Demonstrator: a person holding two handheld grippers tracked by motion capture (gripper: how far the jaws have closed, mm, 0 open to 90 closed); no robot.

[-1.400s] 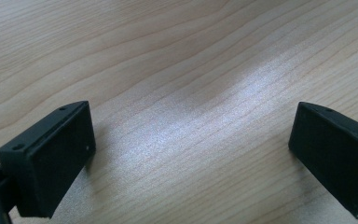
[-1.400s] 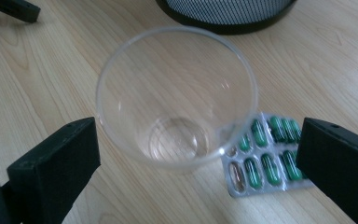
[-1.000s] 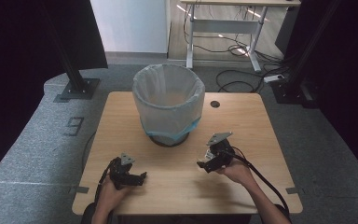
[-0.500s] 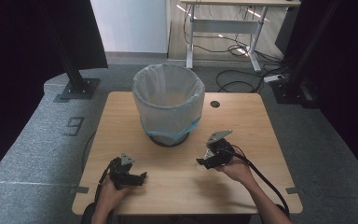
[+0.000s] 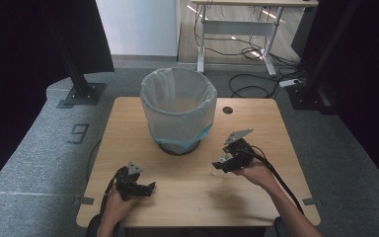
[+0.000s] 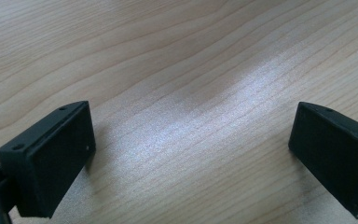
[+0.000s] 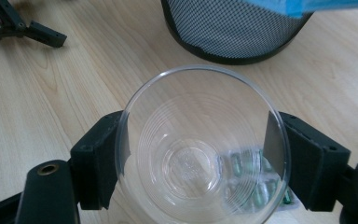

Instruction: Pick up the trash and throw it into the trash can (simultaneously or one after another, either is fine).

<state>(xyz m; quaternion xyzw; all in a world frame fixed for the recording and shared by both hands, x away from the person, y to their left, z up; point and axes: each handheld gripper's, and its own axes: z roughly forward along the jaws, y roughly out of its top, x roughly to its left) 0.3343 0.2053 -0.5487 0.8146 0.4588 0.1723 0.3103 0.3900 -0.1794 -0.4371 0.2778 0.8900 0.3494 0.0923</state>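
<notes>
A clear plastic cup (image 7: 200,149) sits between the jaws of my right gripper (image 7: 200,158), its mouth facing the camera. The jaws have just been closing and both pads now press on its sides. A blister pack of green capsules (image 7: 249,179) shows through the cup's lower right wall; I cannot tell whether it lies inside or under it. In the high view my right gripper (image 5: 222,163) hangs just above the table, right of centre. My left gripper (image 5: 148,187) rests at the front left, and its jaws (image 6: 191,149) stand wide open over bare wood.
A black mesh bin (image 5: 177,106) with a pale liner and blue band stands mid-table, close ahead of the cup (image 7: 235,28). The left gripper (image 7: 23,25) shows at the upper left of the right gripper view. The wooden table (image 5: 187,197) has a cable hole (image 5: 227,109) at the back right.
My right gripper has risen slightly off the table with the cup. The left gripper has stayed where it was.
</notes>
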